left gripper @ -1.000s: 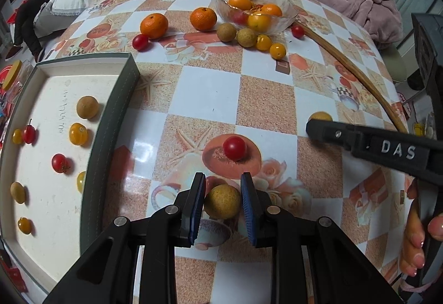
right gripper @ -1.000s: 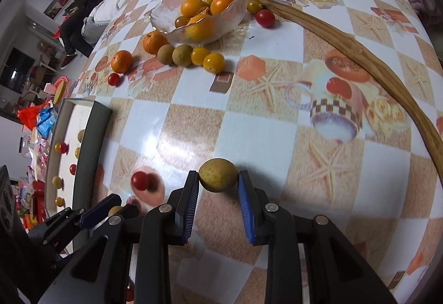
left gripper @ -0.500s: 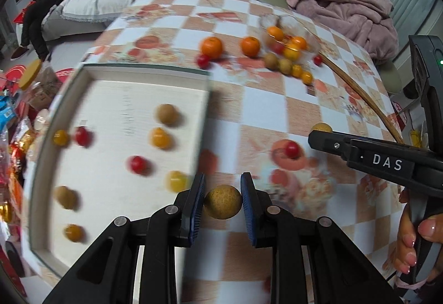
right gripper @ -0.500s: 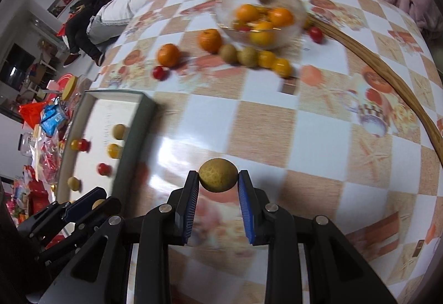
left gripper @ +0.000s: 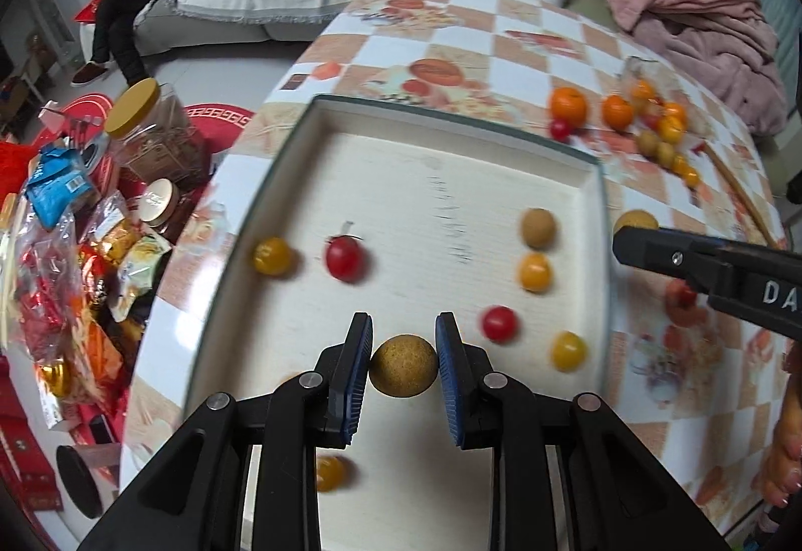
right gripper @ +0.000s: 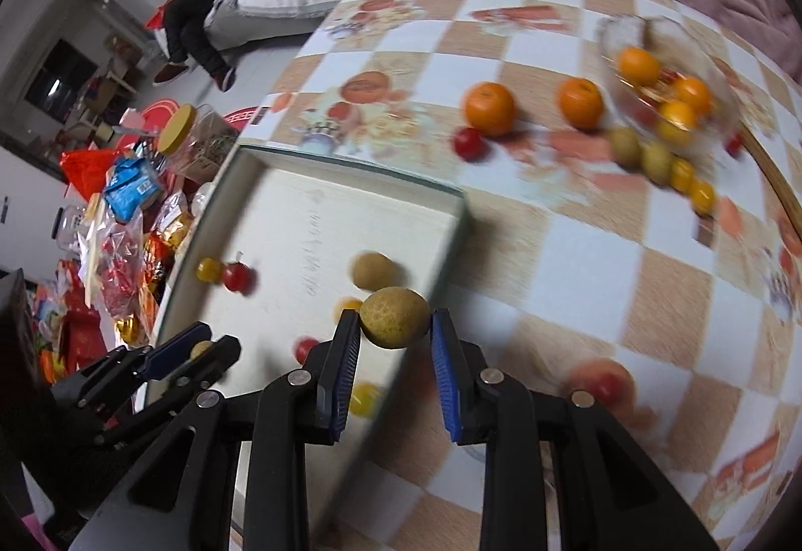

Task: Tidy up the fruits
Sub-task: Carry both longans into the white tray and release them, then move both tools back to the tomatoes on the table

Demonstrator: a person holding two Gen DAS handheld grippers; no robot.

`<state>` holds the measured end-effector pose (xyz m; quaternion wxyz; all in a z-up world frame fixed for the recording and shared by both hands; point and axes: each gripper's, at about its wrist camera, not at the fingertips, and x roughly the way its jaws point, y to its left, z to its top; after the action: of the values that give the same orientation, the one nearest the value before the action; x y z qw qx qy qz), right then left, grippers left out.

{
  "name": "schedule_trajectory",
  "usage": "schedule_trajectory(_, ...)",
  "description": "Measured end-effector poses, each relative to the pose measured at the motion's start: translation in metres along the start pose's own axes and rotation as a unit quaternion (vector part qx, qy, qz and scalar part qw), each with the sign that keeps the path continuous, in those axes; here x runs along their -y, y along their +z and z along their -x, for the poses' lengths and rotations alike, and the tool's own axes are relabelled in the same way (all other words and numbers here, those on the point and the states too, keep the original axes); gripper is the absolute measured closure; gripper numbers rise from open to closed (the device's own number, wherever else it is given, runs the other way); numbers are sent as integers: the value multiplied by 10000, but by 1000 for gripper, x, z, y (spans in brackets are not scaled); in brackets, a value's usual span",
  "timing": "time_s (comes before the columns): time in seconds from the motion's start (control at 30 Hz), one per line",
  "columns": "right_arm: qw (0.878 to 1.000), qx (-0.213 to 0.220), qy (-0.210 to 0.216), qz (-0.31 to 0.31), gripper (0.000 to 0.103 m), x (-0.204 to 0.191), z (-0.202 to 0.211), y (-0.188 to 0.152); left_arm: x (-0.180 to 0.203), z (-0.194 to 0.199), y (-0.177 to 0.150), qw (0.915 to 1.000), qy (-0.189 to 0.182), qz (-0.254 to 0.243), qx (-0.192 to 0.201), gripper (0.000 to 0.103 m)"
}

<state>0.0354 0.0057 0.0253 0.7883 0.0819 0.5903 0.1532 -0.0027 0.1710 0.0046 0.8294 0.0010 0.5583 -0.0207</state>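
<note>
Tray [left gripper: 599, 220] at left on the checkered table [left gripper: 526, 34], where we see small red, yellow and brown fruits. We hold a brown fruit [left gripper: 403, 365] clamped in the left gripper [left gripper: 403, 363] above it; the right gripper [right gripper: 395, 345] pinches another brown fruit [right gripper: 395, 318] over the tray's right rim. Oranges [right gripper: 489, 108] and glass bowl [right gripper: 666, 34] lie far right.
</note>
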Motion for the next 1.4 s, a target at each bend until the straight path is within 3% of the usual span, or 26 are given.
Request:
schedule_trajectory(0.43, 9990, -250, -121, 340, 71, -27, -41, 34, -9, -28, 9, 9997, 103, -12, -199, 75)
schedule_trajectory(0.9, 9969, -480, -344, 525, 71, -29, -72, 41, -4, -39, 8, 9989, 279, -277, -239, 74)
schedule_trajectory(0.97, 9966, -494, -337, 561, 68, -31, -73, 42, -4, -39, 8, 9988, 314, -279, -232, 72)
schedule_trajectory(1.0, 9968, -510, -294, 548, 65, -31, -73, 43, -5, -39, 8, 9987, 357, -273, -221, 55)
schedule_trajectory(1.03, 9968, -512, -286, 541, 62, -31, -73, 43, -6, -38, 8, 9988, 373, -251, -208, 31)
schedule_trajectory(1.17, 9976, -435, -236, 475, 50, -29, -66, 43, -8, -34, 5, 9988, 402, -265, -75, 28)
schedule_trajectory(1.33, 9989, -236, -92, 398, 25, -28, -47, 43, -8, -33, 3, 9986, 438, -265, -122, 28)
schedule_trajectory(1.4, 9993, -113, -51, 354, 22, -26, -35, 41, -6, -29, 3, 9985, 450, -285, -104, 28)
